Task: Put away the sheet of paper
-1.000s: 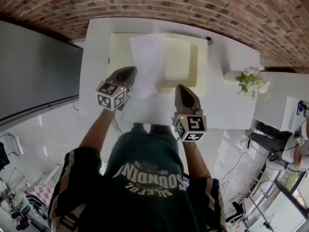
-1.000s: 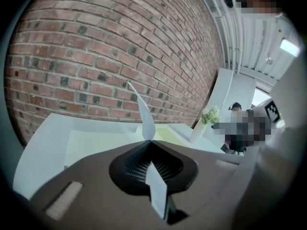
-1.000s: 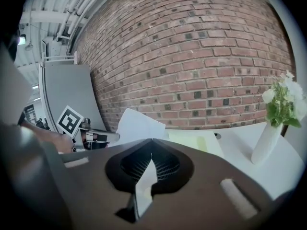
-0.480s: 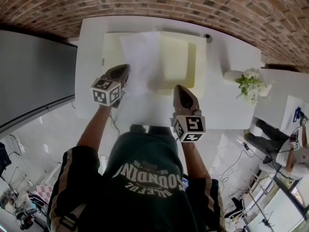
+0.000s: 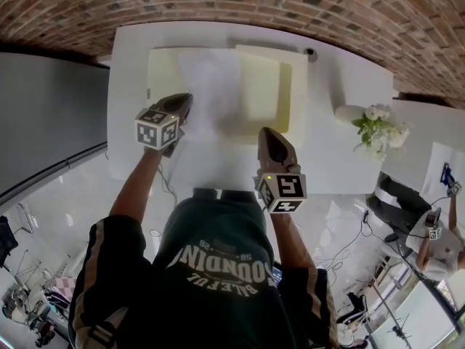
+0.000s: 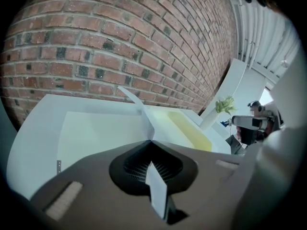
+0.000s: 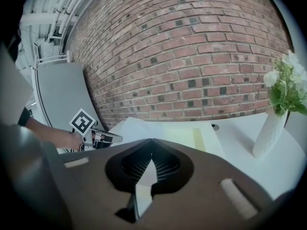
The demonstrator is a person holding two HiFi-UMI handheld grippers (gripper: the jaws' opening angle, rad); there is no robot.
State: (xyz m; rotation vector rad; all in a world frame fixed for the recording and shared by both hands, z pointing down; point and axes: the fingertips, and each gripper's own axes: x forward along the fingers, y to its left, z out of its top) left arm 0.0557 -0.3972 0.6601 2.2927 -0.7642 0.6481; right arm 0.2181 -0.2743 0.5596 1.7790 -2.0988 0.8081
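Note:
A white sheet of paper [image 5: 212, 97] hangs between my two grippers over a pale yellow open folder [image 5: 270, 93] on the white table [image 5: 341, 158]. My left gripper [image 5: 184, 100] is shut on the sheet's left edge, above the folder's left half. The right gripper [image 5: 267, 131] is shut on the sheet's right side, nearer the table's front edge. In the left gripper view the sheet [image 6: 140, 110] rises folded beyond the closed left gripper [image 6: 152, 141]. A sliver of paper [image 7: 143, 188] shows between the pressed jaws of the right gripper [image 7: 152, 139].
A white vase with white flowers [image 5: 374, 123] stands at the table's right end, and shows as the vase [image 7: 271, 128] in the right gripper view. A small dark round fitting [image 5: 310, 51] sits behind the folder. A brick wall [image 5: 290, 6] backs the table; a grey panel [image 5: 51, 107] stands left.
My left gripper has moved a little farther from me with its edge of the sheet, carrying the paper further over the folder. The right gripper has barely moved.

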